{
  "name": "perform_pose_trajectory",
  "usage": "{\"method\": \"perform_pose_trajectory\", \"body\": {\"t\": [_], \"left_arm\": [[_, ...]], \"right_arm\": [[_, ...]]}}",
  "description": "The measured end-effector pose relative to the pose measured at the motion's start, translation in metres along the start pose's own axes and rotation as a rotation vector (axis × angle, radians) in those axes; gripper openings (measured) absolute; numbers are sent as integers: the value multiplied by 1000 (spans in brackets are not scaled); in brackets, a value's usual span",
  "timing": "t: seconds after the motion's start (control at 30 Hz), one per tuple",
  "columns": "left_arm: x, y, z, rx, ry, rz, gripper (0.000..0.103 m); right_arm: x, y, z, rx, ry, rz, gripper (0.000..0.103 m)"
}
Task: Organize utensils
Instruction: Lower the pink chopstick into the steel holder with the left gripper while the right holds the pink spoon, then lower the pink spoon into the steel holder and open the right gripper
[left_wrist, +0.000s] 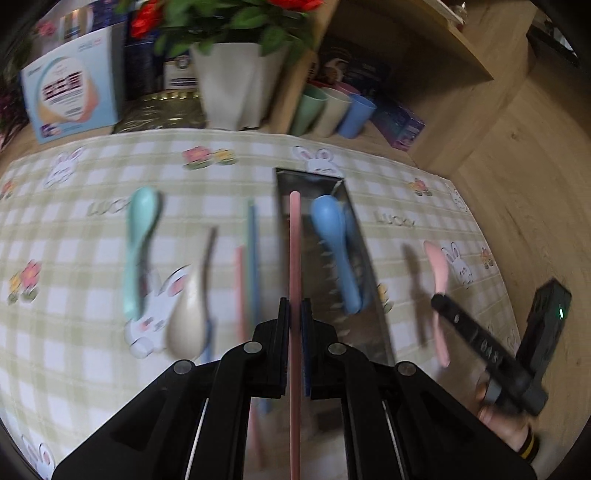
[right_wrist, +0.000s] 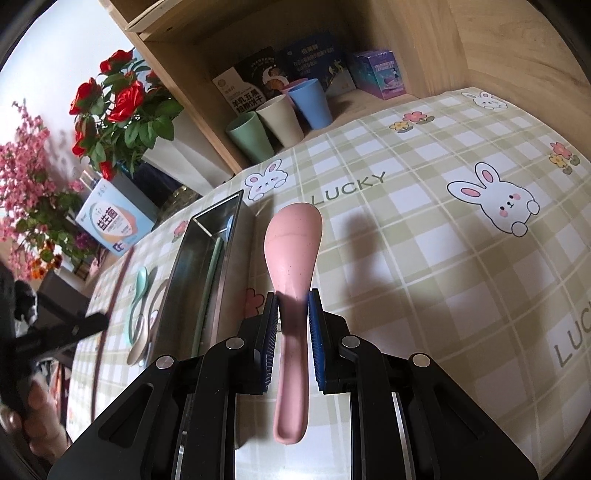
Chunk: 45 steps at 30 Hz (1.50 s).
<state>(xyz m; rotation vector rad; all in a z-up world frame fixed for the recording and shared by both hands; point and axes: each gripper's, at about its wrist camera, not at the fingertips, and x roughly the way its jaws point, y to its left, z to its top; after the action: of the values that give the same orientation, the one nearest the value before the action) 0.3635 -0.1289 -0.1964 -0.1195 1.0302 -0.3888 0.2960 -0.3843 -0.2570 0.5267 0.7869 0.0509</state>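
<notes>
Left gripper (left_wrist: 294, 306) clamps one pink chopstick (left_wrist: 294, 258); right gripper (right_wrist: 292, 306) pinches one pink spoon (right_wrist: 291, 251), beside the steel tray (right_wrist: 184, 266) holding one blue spoon (left_wrist: 334, 240).

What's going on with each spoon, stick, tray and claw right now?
Left gripper: shut on pink chopstick.
Right gripper: shut on pink spoon.
Metal tray: holds blue spoon.
Green spoon: loose on tablecloth.
Beige spoon: loose on tablecloth.

Your right gripper (right_wrist: 292, 295) clamps the pink spoon (right_wrist: 293, 254) by its handle, bowl pointing far, just right of the metal tray (right_wrist: 184, 273).
</notes>
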Motion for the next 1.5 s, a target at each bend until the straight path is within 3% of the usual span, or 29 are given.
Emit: {"method": "perform_pose_trajectory", "body": {"t": [0.27,0.6,0.83,1.17,1.5], "left_arm": [[52,-28,27,24,51,44,6],[89,-24,23,17,145,92,6],[97,-29,20,49,143,135,6],[75,-27,26,96,95,104,8],[17,4,12,154,-15,126,40]], "right_arm": [[-2,-8,1,22,-9,13,17],[-2,-17,2,52,-10,23,17],[-3,-18,0,63,-11,33,17],[-5,-15,2,67,-6,36,17],[-2,8,4,31,25,38,17]]}}
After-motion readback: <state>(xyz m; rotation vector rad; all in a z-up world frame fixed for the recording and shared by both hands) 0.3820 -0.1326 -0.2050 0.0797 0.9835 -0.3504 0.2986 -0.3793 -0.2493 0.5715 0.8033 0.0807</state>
